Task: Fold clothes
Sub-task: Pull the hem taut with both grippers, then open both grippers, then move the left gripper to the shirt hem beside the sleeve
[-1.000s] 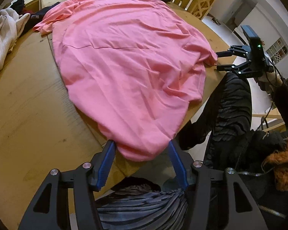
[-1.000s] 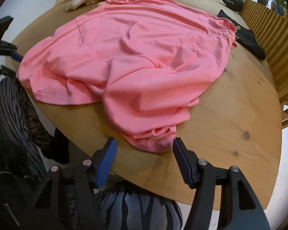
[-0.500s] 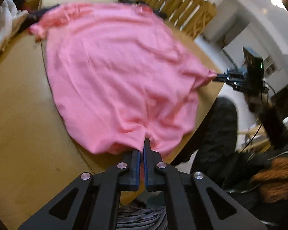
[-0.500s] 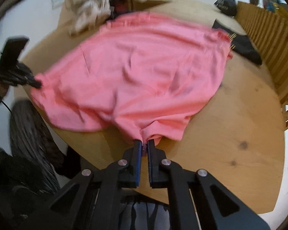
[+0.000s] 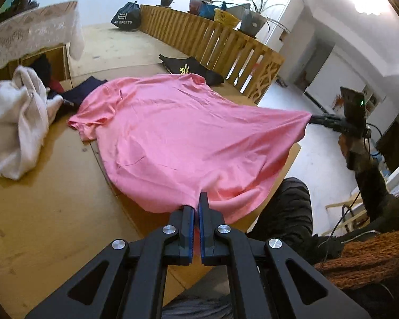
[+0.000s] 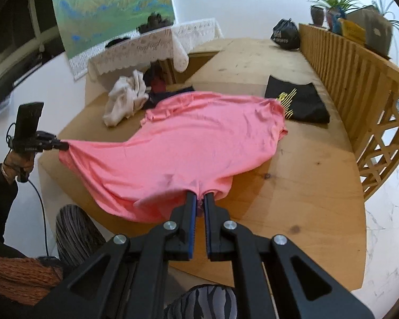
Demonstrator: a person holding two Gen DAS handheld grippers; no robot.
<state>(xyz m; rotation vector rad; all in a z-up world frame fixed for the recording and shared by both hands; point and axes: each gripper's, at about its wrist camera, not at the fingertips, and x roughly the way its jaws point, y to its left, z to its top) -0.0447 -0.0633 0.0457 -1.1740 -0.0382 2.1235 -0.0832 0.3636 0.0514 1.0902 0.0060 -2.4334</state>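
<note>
Your L gripper (image 5: 196, 199) is clamped on the near hem of the pink T-shirt (image 5: 178, 138); the blue pads are pressed together w/ a fold of fabric between them. Your R gripper (image 6: 199, 198) is closed the same way on the other hem corner, w/ pink cloth pinched in the narrow gap.

The shirt lies spread on the wooden table (image 6: 319, 186). Its far part w/ the sleeves rests flat, and the near hem is lifted off the table edge and pulled tight between the 2 grippers. In the L wrist view the R gripper (image 5: 312, 118) holds the stretched corner out past the table edge, above the floor.

Other things on the table: a white garment (image 5: 16, 122) bunched at the far L, a dark garment (image 5: 79, 93) partly under the shirt's sleeve, and a folded black shirt w/ yellow print (image 6: 298, 101) just beside the shirt's far R sleeve.
</note>
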